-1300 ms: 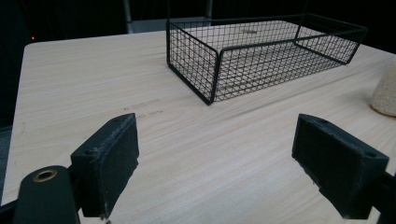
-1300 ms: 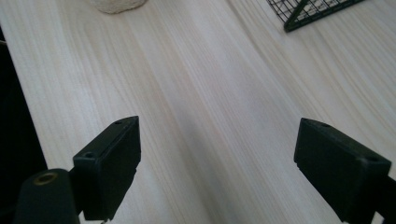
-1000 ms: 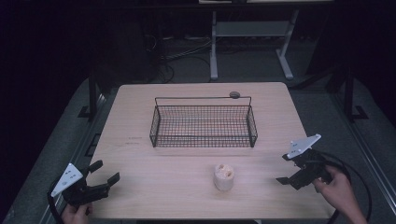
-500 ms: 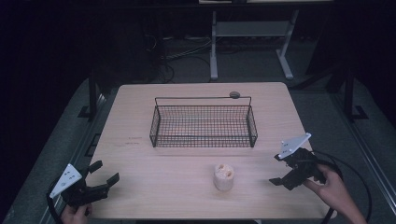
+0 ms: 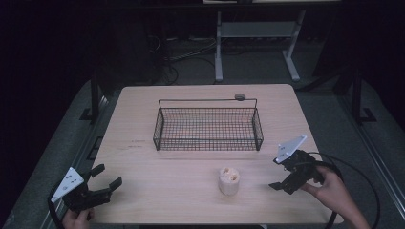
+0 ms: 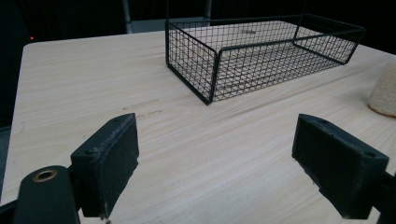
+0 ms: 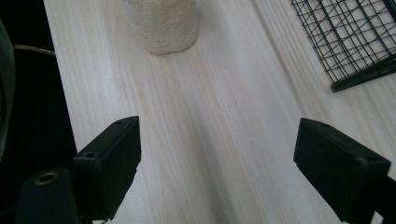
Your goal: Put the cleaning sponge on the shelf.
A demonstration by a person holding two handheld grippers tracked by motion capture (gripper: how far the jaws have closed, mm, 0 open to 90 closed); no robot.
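Note:
A short cream cylinder (image 5: 229, 180) with a rough, fibrous surface stands upright on the wooden table (image 5: 143, 119), in front of a black wire basket (image 5: 207, 129). To its right, a short gap away, is my right gripper (image 5: 276, 173), open and pointing at it. In the right gripper view the cylinder (image 7: 161, 23) lies ahead and left of the open, empty gripper (image 7: 217, 158). Near the front left corner my left gripper (image 5: 107, 175) is open and empty. In the left gripper view the gripper (image 6: 215, 158) faces the basket (image 6: 261, 51), with the cylinder (image 6: 385, 91) at the right edge.
The basket looks empty, and its corner (image 7: 355, 37) shows at the upper right of the right gripper view. A small dark round object (image 5: 240, 97) sits near the table's far edge, behind the basket. Cables loop off the right side, and dark floor surrounds the table.
My right gripper has moved left, closer to the cream cylinder. The left gripper has barely shifted.

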